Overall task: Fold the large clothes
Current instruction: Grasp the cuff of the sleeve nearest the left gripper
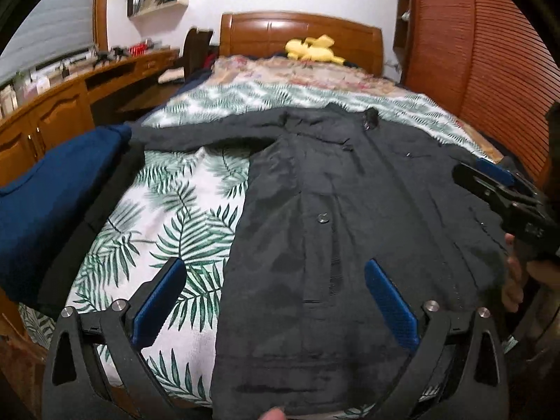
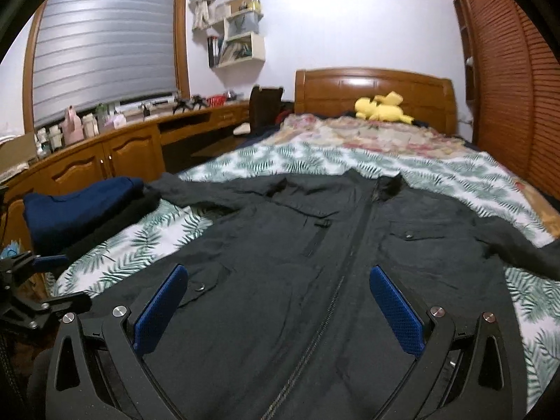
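Jacket [image 2: 315, 280] flat on bed [image 2: 437, 171], front up, collar toward headboard [image 2: 371, 87].

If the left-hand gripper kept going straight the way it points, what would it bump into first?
Most likely the dark jacket spread on the bed; the open left gripper points down at its left edge. Depth is hard to judge.

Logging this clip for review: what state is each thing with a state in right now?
dark jacket: spread flat on the bed, front up, zipped, not yet folded
left sleeve: stretched out sideways
blue garment: already folded, stacked on a black one at the bed edge
left gripper: open, holding nothing
right gripper: open, holding nothing
window blind: down
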The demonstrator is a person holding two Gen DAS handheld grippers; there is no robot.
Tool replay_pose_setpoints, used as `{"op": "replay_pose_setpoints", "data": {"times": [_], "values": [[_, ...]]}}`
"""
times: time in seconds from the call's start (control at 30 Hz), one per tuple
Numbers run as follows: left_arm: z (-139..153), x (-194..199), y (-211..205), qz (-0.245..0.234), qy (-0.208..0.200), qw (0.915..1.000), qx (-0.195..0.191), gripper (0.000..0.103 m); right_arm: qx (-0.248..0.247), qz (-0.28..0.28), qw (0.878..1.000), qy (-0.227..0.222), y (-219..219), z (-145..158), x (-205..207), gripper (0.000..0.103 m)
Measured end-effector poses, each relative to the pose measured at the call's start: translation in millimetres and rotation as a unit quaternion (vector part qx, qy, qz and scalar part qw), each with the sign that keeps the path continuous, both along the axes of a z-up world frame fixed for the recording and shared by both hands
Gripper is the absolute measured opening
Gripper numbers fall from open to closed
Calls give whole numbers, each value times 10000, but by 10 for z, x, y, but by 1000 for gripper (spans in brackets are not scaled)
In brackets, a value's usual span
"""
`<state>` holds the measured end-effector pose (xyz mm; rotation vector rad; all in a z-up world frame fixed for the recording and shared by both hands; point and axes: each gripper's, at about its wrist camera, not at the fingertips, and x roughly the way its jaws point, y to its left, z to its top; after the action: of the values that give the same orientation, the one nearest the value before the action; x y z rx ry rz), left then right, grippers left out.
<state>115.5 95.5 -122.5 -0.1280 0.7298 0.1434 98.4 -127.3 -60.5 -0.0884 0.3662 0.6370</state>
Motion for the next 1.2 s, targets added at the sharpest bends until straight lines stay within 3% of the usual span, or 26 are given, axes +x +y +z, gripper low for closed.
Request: {"op": "replay_pose_setpoints", "data": {"times": [0.3, 0.43, 0.53, 0.77, 0.93, 1.07, 1.2], "values": [[-69, 374, 366, 235, 260, 9990, -288, 87, -357, 365, 9985, 185, 41, -50, 408, 103], [-66, 600, 499, 423, 225, 9988, 36, 87, -363, 458, 9974, 416, -36, -62, 478, 103], [-58, 799, 647, 526, 96, 9985, 86, 87, -406, 482, 9973, 383, -115, -42, 429, 103], [-68, 1392, 922, 585, 73, 9963, 621, 87, -570, 464, 9969, 270, -114, -25, 430, 103], [-94, 1796, 1087, 405, 148, 9979, 485, 87, -533, 445, 9971, 304, -45, -28, 472, 103], [-227, 2089, 1259, 283, 326, 9990, -104, 87, -480, 421, 9975, 298, 21, -44, 507, 103], [-377, 2299, 1344, 338, 460, 9979, -291, 84, -473, 440, 9973, 351, 82, -80, 534, 103]]}}
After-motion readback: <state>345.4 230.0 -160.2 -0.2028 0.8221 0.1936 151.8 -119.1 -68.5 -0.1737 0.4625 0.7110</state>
